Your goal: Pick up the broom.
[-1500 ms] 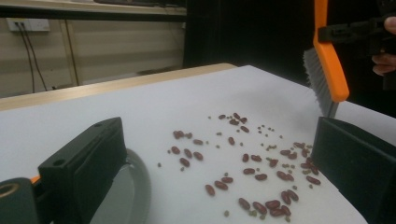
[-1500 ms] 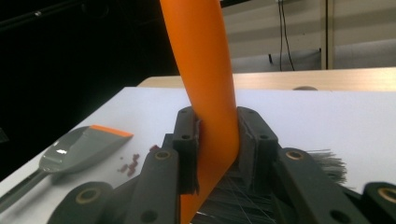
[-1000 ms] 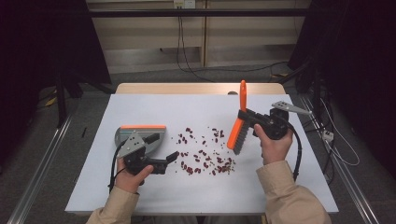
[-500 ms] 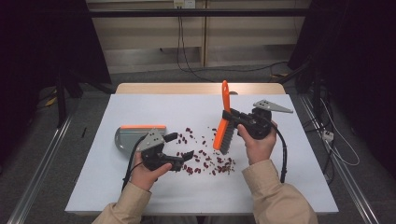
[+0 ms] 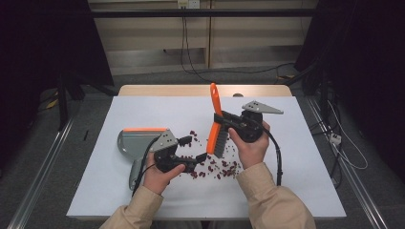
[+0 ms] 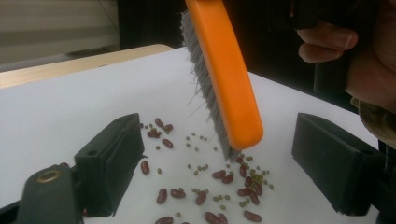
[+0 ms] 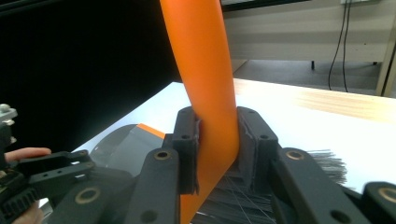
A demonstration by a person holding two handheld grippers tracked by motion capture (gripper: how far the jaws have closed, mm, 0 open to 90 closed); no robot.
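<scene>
My right gripper (image 5: 222,118) is shut on the handle of an orange brush (image 5: 216,133), held nearly upright with its grey bristles (image 6: 205,93) just above the table. In the right gripper view the two jaws (image 7: 217,149) clamp the orange handle (image 7: 205,70). Red and small green beans (image 5: 215,164) lie scattered under and in front of the brush (image 6: 229,84). My left gripper (image 5: 193,149) stands open just left of the beans (image 6: 224,186). Its jaws have just been closing, and nothing is gripped between them (image 6: 212,154). A grey dustpan (image 5: 138,140) with an orange edge lies behind the left hand.
The white table top (image 5: 143,109) has free room on every side of the bean patch. A wooden edge (image 5: 200,89) runs along its far side. Cables trail across the floor behind and to the right. The dustpan (image 7: 126,137) is at the left of the right gripper view.
The right hand has carried the brush leftward over the beans. The left hand has moved right, away from the dustpan toward the beans, and its jaws stand a little narrower.
</scene>
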